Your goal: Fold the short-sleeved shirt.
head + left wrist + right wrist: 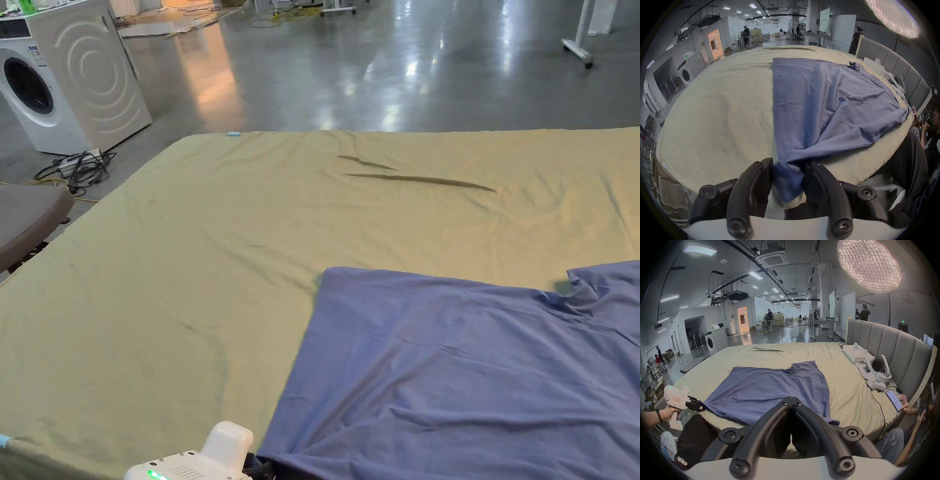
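A blue short-sleeved shirt point(475, 381) lies spread on the beige bed sheet point(175, 281), with a sleeve bunched at the far right. At the bed's near edge my left gripper point(788, 166) is shut on the shirt's near left hem corner, and the cloth is bunched between both jaws. The right gripper view shows that same left gripper point(699, 407) in a hand, pinching the corner of the shirt point(769, 391). My right gripper point(791, 400) hovers over the near edge of the shirt, jaws pressed together, with no cloth seen between them.
A washing machine point(62, 81) and cables stand on the floor at the far left, and a dark bench point(28, 219) is beside the bed. A headset point(878, 369), a white box point(854, 352) and a grey headboard point(893, 344) are on the right. A person's hand holds a phone point(894, 400) there.
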The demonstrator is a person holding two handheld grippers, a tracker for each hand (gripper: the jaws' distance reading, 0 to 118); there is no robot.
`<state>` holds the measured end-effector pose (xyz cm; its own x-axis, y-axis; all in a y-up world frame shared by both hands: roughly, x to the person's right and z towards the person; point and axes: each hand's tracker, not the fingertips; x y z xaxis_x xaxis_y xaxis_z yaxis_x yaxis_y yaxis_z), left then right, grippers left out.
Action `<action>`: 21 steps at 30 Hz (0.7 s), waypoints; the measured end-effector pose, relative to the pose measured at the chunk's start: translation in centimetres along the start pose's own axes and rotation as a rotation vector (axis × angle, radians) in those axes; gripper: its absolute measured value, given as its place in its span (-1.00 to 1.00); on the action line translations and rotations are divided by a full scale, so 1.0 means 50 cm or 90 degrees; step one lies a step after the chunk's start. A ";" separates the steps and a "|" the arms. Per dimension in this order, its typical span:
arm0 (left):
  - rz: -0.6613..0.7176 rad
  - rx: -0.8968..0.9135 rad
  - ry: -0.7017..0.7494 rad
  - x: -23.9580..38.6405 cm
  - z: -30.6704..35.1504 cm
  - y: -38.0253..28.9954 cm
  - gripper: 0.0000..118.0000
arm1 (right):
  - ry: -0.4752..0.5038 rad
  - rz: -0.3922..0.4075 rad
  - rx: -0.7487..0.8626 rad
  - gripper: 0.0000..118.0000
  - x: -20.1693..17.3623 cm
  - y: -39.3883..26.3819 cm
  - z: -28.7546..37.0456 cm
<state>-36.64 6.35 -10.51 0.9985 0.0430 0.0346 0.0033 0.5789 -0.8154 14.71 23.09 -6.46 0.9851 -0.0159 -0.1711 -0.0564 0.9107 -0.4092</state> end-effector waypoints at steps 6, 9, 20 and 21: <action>-0.037 -0.038 0.014 0.021 -0.018 0.015 -0.84 | -0.023 -0.020 -0.011 -1.00 0.035 -0.017 0.011; -0.099 -0.085 0.045 0.053 -0.034 0.028 -0.85 | -0.061 -0.039 -0.021 -1.00 0.070 -0.026 0.013; -0.100 -0.152 0.046 0.061 -0.046 0.069 -0.85 | -0.074 -0.120 -0.209 0.72 0.250 -0.149 -0.152; -0.086 -0.149 0.040 0.058 -0.045 0.070 -0.85 | -0.066 -0.103 -0.214 0.72 0.256 -0.160 -0.173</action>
<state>-33.61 6.65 -14.54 0.9896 -0.0769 0.1213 0.1413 0.3711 -0.9178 26.38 12.02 -13.13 0.9958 -0.0910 0.0043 0.0682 0.7138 -0.6970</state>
